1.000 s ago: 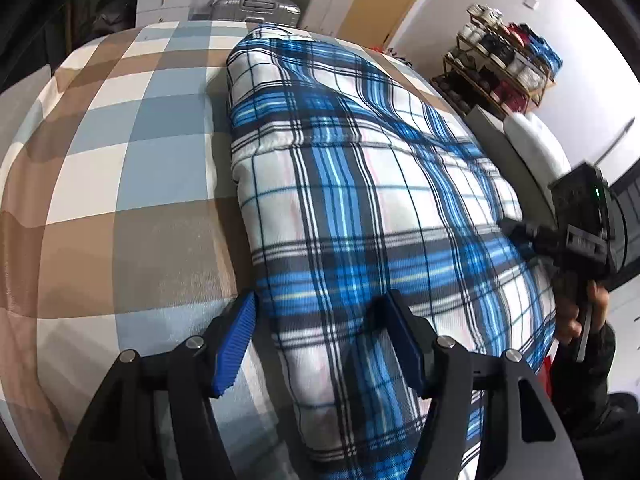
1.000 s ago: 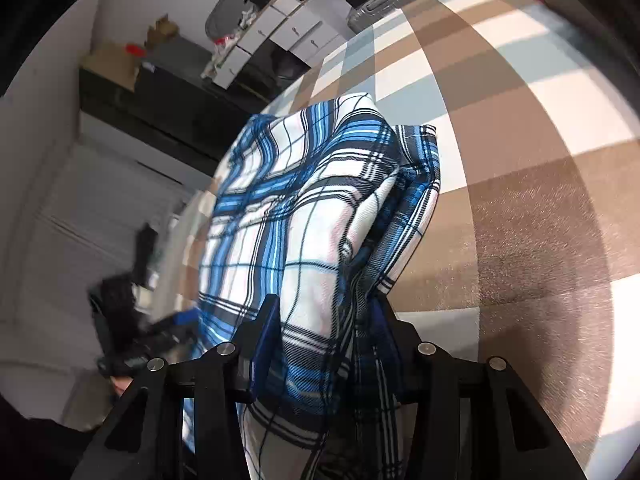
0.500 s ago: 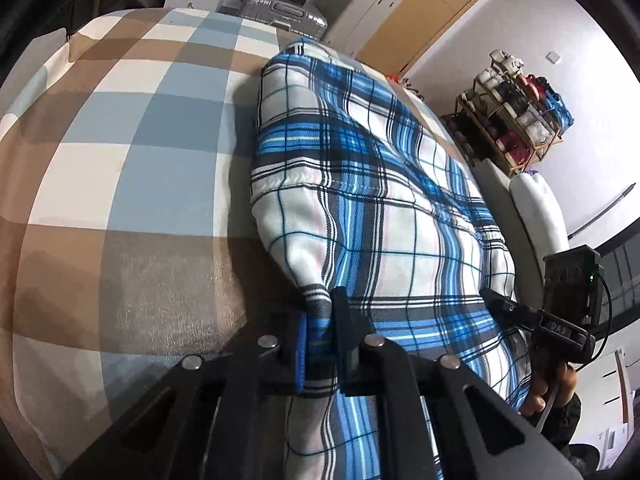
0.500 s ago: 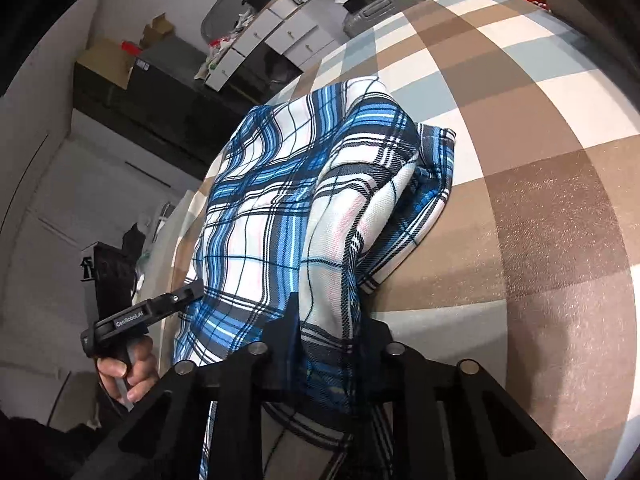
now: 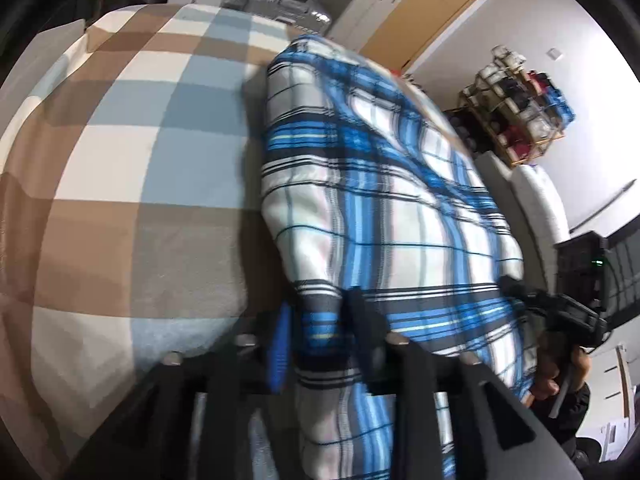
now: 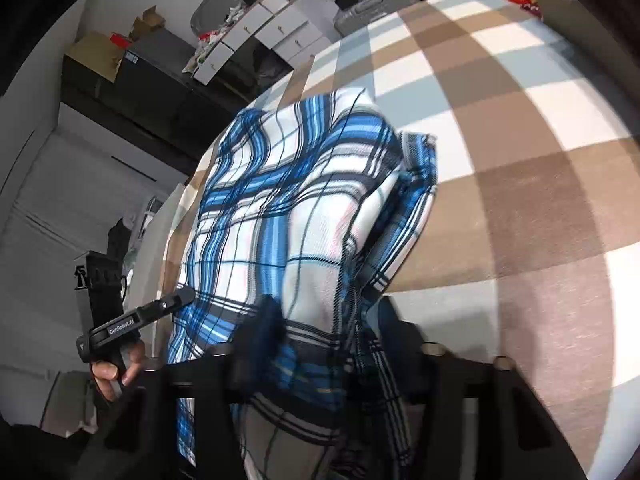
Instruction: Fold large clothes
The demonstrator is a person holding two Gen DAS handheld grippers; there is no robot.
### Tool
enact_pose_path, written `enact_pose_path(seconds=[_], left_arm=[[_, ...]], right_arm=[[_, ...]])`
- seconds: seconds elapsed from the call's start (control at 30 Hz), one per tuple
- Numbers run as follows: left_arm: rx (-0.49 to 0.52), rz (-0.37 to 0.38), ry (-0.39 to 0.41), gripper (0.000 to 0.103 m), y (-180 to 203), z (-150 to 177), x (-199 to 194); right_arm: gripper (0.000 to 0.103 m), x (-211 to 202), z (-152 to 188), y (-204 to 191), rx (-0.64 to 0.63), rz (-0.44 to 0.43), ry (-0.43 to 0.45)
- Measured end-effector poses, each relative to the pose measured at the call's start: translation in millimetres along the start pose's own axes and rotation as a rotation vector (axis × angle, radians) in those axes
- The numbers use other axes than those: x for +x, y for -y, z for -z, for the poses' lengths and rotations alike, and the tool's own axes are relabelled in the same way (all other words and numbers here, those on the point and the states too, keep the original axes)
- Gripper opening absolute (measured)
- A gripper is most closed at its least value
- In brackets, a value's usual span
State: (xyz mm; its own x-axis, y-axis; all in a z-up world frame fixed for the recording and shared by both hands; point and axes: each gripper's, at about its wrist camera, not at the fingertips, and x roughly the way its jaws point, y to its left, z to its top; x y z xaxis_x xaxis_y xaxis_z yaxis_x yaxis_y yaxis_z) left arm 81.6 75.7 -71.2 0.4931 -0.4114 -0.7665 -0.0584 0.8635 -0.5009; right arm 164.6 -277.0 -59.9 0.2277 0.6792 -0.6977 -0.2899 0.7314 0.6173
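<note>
A large blue, white and black plaid garment (image 5: 384,208) lies on a bed with a brown, blue and white checked cover (image 5: 120,168). My left gripper (image 5: 320,332) is shut on the garment's near left edge. My right gripper (image 6: 320,332) is shut on the near edge at the other side, where the cloth (image 6: 288,208) bunches into a raised fold. Each gripper shows in the other's view: the right one (image 5: 560,312) and the left one (image 6: 136,320), both at the bed's near edge.
The checked cover (image 6: 520,184) spreads wide beside the garment. A silver suitcase (image 5: 280,4), white drawers and a cupboard stand past the far end. A shoe rack (image 5: 520,108) and a white cushion (image 5: 536,200) are beyond the bed's side.
My left gripper closed from open onto the garment's edge a second ago. Both grippers have since lifted and pulled the near edge, and the cloth has risen and bunched.
</note>
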Motion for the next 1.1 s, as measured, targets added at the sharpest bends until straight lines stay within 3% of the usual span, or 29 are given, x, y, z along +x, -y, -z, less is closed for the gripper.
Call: enact_pose_path(seconds=[0.17, 0.27, 0.33, 0.4, 0.6, 0.8, 0.97, 1.1], left_arm=[[0.050, 0.033, 0.021, 0.037, 8.1, -3.5, 7.5], [0.018, 0.052, 0.037, 0.036, 9.9, -9.2, 13.7], [-0.005, 0.031, 0.039, 0.011, 9.8, -14.7, 14.5], [-0.001, 0.050, 0.057, 0.005, 9.8, -17.8, 6.0], [0.107, 0.011, 0.113, 0.004, 9.8, -26.6, -26.1], [0.131, -0.033, 0.192, 0.003, -19.0, -51.7, -77.4], [0.141, -0.110, 0.290, 0.003, -52.9, -68.6, -137.2], [0.129, -0.223, 0.357, 0.004, -93.5, -83.9, -198.1]], right_arm=[[0.058, 3.9, 1.6, 3.2, -0.006, -0.020, 0.030], [0.025, 14.3, 5.1, 1.1, -0.007, -0.044, 0.014], [0.021, 20.9, 5.2, -3.5, -0.006, -0.049, 0.021], [0.014, 13.8, 4.6, -10.2, -0.025, -0.046, 0.045], [0.012, 6.8, 4.4, -45.0, -0.082, -0.078, 0.095], [0.011, 32.3, -5.4, -95.9, -0.102, -0.141, 0.118], [0.011, 62.2, -18.8, -166.3, -0.159, -0.251, 0.130], [0.010, 95.3, -36.3, -241.1, -0.250, -0.321, 0.117]])
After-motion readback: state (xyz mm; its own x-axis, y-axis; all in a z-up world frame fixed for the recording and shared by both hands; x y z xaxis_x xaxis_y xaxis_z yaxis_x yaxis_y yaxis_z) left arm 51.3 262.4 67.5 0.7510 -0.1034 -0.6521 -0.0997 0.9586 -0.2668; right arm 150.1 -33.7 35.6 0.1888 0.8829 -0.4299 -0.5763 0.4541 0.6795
